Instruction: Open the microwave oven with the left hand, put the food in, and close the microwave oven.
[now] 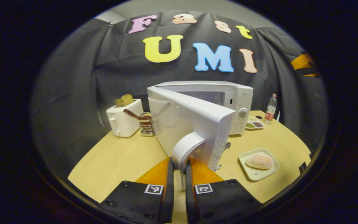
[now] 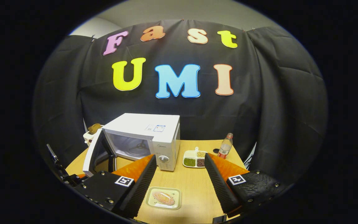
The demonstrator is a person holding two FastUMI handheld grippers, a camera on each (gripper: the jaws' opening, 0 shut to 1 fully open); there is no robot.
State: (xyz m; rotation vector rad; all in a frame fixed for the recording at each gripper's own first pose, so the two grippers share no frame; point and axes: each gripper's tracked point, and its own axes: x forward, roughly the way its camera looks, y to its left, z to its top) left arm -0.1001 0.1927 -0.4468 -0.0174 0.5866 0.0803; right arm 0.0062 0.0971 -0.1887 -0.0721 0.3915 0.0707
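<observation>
The white microwave (image 1: 228, 96) stands on the wooden table with its door (image 1: 191, 121) swung wide open toward me. My left gripper (image 1: 179, 162) is shut on the door's curved white handle (image 1: 185, 147), one finger on each side. The food, a pinkish bun, lies on a pale square plate (image 1: 270, 172) to the right of the door. In the right gripper view, the open microwave (image 2: 154, 130) shows its bare cavity and turntable, and the plate with the food (image 2: 164, 198) lies just below and between the fingers of my open right gripper (image 2: 179, 157), which hovers above the table.
A white toaster (image 1: 124, 119) with bread and a wire utensil holder (image 1: 146, 126) stand left of the microwave. A sectioned dish of beans (image 1: 254, 124) (image 2: 194, 160) and a water bottle (image 1: 270, 109) (image 2: 225, 146) stand to its right, near the table's (image 1: 120, 161) back edge.
</observation>
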